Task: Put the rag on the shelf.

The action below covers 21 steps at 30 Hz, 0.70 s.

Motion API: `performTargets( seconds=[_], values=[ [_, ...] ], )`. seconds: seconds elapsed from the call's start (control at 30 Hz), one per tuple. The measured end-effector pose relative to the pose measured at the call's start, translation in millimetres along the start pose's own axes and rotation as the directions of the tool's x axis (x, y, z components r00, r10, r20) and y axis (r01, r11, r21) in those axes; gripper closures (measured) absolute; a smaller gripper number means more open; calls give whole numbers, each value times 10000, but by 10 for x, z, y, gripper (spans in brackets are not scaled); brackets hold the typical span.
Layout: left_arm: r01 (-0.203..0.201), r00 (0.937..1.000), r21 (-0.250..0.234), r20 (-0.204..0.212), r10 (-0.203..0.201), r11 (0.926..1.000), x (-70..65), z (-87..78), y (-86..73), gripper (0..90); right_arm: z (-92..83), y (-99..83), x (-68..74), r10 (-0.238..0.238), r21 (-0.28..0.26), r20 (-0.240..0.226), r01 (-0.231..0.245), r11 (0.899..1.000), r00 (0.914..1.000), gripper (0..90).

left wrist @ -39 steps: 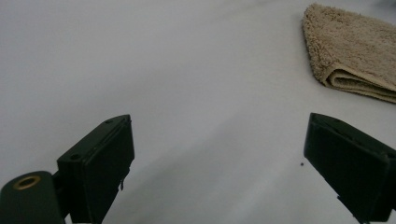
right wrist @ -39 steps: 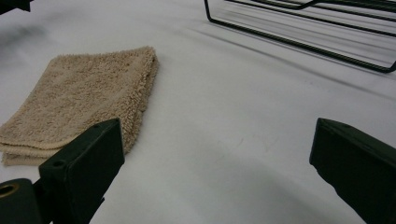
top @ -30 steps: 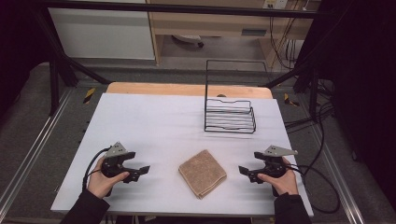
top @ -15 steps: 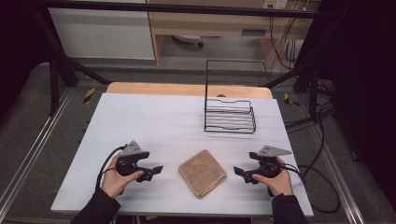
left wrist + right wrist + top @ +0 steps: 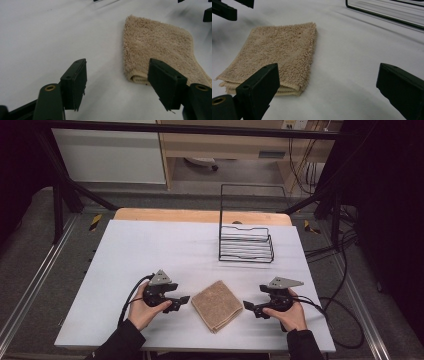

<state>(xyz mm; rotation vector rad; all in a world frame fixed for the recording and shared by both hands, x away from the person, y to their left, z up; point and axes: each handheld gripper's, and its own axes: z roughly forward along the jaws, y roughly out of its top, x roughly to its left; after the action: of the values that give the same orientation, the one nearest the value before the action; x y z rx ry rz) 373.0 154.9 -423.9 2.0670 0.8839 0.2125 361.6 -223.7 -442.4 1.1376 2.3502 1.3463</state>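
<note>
Where the high view looks down on the table (image 5: 150, 245), a folded tan towel (image 5: 216, 305) near the front edge, lying flat and turned cornerwise, between the left claw (image 5: 184, 301) and the right claw (image 5: 248, 306), each just beside it and apart from it; both held low in a hand and aimed inward at the towel; a black wire rack (image 5: 246, 244) farther back, well apart. In the left gripper view, left claw (image 5: 117, 80) unclenched with nothing between its jaws, though just been narrowing; bare table in the gap, towel (image 5: 160, 47) ahead and toward the right jaw, its folded corner just in front of that jaw, untouched. In the right gripper view, right claw (image 5: 328, 85) spread wide and holding nothing; towel (image 5: 279, 52) ahead on the left, its layered edge close behind the left jaw, contact not clear; rack (image 5: 387, 15) wire at the top right.
</note>
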Motion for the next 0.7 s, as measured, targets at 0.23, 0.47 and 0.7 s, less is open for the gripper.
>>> performTargets(
  seconds=[0.23,0.47,0.7],
  values=[
    [430,9968,429,658,-458,9982,-74,186,79,426,74,21,83,45,46,-65,-45,10000,10000,66],
    [418,9976,693,522,-454,9967,-87,285,56,523,160,27,157,-44,253,-70,45,9997,10000,99],
    [586,9959,893,632,-644,9943,-84,309,30,658,252,27,214,-253,350,-135,258,9991,9996,203]
  ],
)
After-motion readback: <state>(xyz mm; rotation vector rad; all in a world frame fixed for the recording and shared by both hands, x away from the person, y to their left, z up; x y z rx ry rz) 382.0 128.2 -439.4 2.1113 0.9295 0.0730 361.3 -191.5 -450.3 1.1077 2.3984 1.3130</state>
